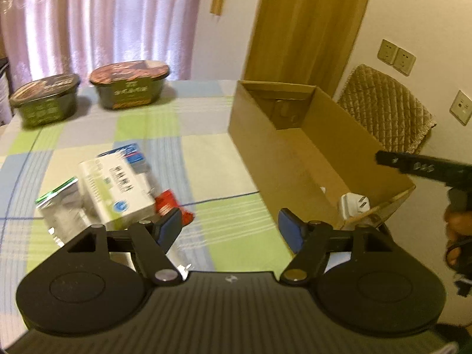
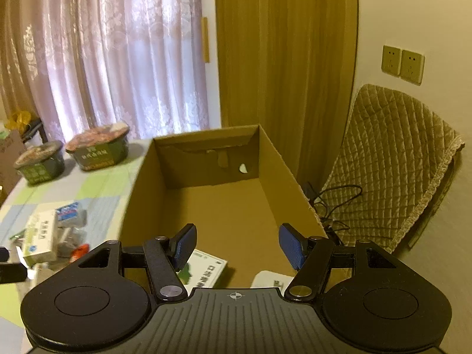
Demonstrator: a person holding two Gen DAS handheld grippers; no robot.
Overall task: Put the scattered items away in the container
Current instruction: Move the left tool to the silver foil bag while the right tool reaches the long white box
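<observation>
One open cardboard box (image 2: 206,206) is sitting on the checked tablecloth (image 1: 206,153), with one quilted chair (image 2: 392,171) standing just past its far side. Two lidded noodle bowls (image 1: 129,85) are standing side by side near the pink curtain (image 2: 112,59), well apart from the box. Beside the box a small heap is lying: one white carton (image 1: 118,188), one blue-and-white pack (image 1: 132,156) behind it, one silver pouch (image 1: 63,209) and one red packet (image 1: 174,206).

The right wrist view is looking down into the box, showing one green-and-white packet (image 2: 206,268) and a white item (image 2: 271,277) on its floor; the left wrist view is showing a white plug adapter (image 1: 354,206) there instead.

The left gripper (image 1: 230,227) is hovering wide open over the cloth, holding nothing. The right gripper (image 2: 236,244) is gaping wide and empty above the box.
</observation>
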